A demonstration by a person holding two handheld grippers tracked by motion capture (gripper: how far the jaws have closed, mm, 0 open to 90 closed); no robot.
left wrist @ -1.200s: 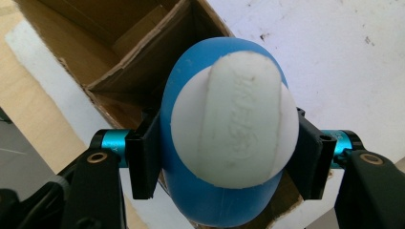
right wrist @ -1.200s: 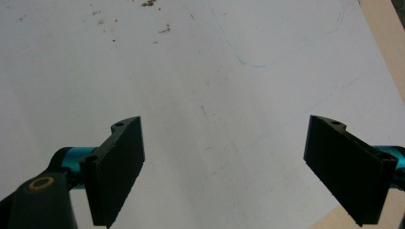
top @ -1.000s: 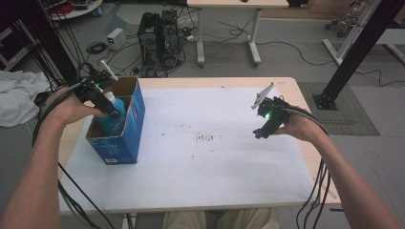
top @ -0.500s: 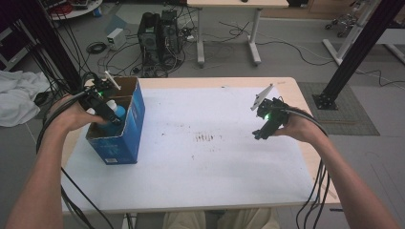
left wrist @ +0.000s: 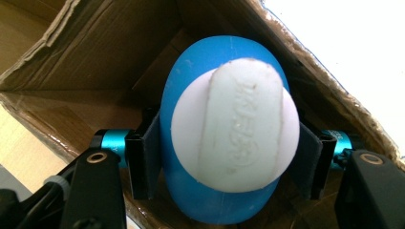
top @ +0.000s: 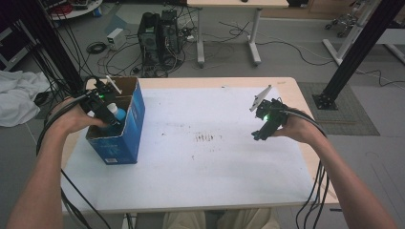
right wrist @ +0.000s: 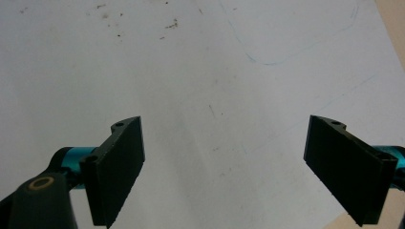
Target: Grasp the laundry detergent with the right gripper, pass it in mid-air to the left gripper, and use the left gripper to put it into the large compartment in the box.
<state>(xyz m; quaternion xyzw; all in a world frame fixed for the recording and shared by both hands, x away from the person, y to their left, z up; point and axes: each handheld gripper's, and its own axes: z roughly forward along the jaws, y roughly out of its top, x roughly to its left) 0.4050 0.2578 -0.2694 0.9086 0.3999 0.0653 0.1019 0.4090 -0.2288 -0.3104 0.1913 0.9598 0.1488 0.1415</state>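
A blue bottle with a white cap stands inside the blue cardboard box at the table's left; its cap and blue shoulder show above the box's rim. My left gripper reaches into the box and is shut on that bottle, its jaws pressed against both blue sides. My right gripper hovers over the right side of the white table, tilted down, jaws wide open with nothing between its fingertips.
The brown inside walls of the box close in around the bottle. Dark specks mark the table's middle. Computer towers, cables and a desk stand beyond the far edge; a white cloth lies at left.
My left gripper has shifted slightly back toward the box's left wall with the bottle in it, lifting a little. The right gripper has stayed still.
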